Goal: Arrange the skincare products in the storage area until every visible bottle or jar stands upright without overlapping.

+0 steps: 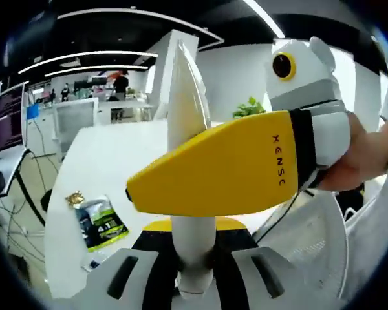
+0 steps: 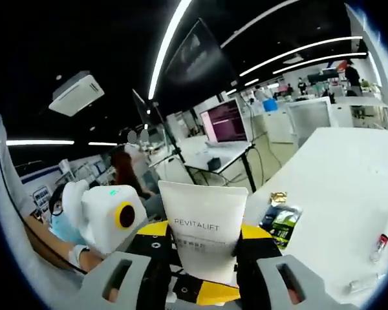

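Observation:
A white tube marked REVITALIFT stands upright in the air above the white table. In the left gripper view I see it edge-on, its lower end down between the jaws of my left gripper, which is shut on it. My right gripper, yellow and held by a hand, crosses in front of the tube at mid-height. In the right gripper view the tube's flat face stands between the jaws of my right gripper, with a gap on each side. My left gripper enters that view from the left.
A green-and-black sachet and a small gold item lie on the table; the same sachet shows in the right gripper view. A thin tube with a red cap and a clear one lie at the table's right. Desks and monitors stand behind.

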Motion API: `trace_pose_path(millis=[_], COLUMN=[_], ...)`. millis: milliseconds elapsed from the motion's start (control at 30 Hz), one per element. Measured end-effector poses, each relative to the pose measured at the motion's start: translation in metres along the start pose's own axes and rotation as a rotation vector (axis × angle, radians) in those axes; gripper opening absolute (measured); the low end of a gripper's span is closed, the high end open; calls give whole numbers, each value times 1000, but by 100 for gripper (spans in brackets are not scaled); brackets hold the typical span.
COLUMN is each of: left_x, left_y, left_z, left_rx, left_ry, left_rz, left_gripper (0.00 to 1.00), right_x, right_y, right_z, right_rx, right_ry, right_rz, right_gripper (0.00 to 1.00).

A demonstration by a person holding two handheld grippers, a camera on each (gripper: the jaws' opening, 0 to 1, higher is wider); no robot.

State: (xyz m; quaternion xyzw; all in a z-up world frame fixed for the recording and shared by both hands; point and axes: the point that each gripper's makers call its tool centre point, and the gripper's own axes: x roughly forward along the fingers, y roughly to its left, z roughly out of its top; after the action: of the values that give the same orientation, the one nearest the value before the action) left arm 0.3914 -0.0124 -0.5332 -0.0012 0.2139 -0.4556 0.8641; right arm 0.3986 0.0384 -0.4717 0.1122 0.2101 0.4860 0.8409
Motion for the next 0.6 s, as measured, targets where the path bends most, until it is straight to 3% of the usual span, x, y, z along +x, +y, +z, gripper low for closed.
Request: trace_pose_path(millis=[200,300,400,600], left_x=[2,4,6,9], left_y=[-20,-25,-34,-55], left_z=[-7,-12,-20,-37], left_rx=[78,115,178,289], left_ry=[27,53,92,163], left_rz=[-71,-90,-115,-177], left_gripper=[16,16,16,16], right_x=[-32,-46,-59,-67], right_y=[11,10,11,24], right_z=[-2,-3,-17,-43], right_rx=[-207,-315,-427,-559], right_ry=[162,242,393,560], right_rz=[194,234,287,415], right_gripper=[23,19,16,12])
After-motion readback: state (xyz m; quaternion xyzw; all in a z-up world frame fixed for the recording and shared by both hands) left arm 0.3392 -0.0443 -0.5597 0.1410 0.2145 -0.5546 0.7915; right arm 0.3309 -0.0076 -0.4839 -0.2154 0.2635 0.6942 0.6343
